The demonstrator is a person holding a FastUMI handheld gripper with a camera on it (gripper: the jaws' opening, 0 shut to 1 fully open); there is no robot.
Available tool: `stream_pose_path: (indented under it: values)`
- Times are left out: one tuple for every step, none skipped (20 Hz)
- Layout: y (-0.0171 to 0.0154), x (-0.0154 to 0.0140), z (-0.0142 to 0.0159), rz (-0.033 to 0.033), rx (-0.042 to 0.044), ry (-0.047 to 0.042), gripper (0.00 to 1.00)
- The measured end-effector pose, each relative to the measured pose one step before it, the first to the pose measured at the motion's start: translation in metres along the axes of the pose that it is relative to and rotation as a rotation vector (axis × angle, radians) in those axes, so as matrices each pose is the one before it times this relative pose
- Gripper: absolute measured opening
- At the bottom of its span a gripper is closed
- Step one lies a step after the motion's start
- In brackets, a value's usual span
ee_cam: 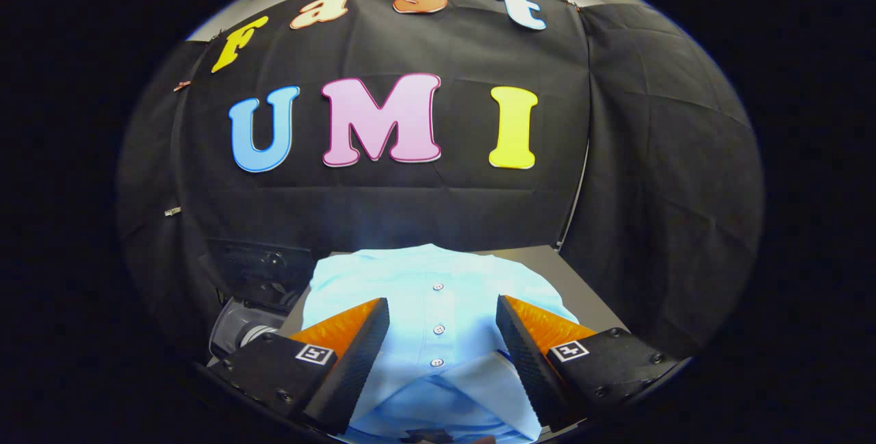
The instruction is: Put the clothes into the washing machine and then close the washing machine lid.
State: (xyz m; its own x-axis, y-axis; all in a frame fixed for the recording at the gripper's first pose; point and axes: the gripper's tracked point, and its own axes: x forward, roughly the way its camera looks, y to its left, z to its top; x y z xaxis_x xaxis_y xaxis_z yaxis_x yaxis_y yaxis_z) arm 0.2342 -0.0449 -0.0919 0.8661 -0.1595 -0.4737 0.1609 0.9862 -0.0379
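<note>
A folded light blue shirt [438, 293] with a row of small white buttons lies flat on a grey table [547, 263]. My gripper [443, 324] hangs over it, open, with one finger on each side of the button strip and the shirt's collar between them. Neither finger presses on the cloth. Beyond the left finger, off the table's left side, shows part of a dark machine [253, 280] with a round grey opening [239, 331]; I cannot tell its lid from here.
Black cloth walls close in the booth behind the table and on the right. The table's right edge [588, 300] runs just beyond the right finger.
</note>
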Motion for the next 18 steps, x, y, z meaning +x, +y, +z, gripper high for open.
stream_pose_path:
  values:
    - [-0.00189,0.00998,-0.00556,-0.00771,-0.00891,0.02237,0.99]
    - [-0.00322,0.01149,-0.00778,-0.01127,-0.01569,0.03063,0.99]
    - [0.00075,0.01223,-0.01060,0.00006,-0.00809,0.04507,0.99]
    - [0.00017,0.00693,-0.00719,0.00536,0.00522,0.03444,0.97]
    - [0.00125,0.00484,-0.00202,0.01146,0.01054,0.00807,0.97]
    - [0.00041,0.00114,0.00115,0.01451,0.01075,-0.00747,0.98]
    - [0.00082,0.00189,-0.00282,0.01103,0.01279,0.01319,0.96]
    - [0.00094,-0.00060,0.00045,0.00924,-0.00483,0.00067,0.95]
    - [0.00110,-0.00100,-0.00040,0.00448,-0.02339,0.00017,0.95]
    - [-0.00007,0.00098,-0.00282,0.00223,-0.01855,0.00309,0.93]
    - [0.00040,0.00052,0.00129,-0.00483,-0.01275,-0.00005,0.93]
    - [0.00282,-0.00074,-0.00034,0.00871,-0.00440,0.00989,0.93]
    - [0.00382,0.00169,-0.00302,0.00024,-0.01043,0.01505,0.82]
    - [0.00793,-0.00198,0.00007,0.02328,-0.04118,0.00396,0.72]
    - [0.00180,0.00241,0.00107,0.00025,-0.03797,0.00860,0.65]
    - [0.00305,-0.00071,-0.00101,-0.01344,-0.04237,0.00324,0.38]
    - [-0.00055,0.00330,-0.00018,-0.01461,-0.01387,0.00113,0.24]
    - [-0.00222,-0.00482,0.00179,-0.02025,-0.01174,0.00658,0.11]
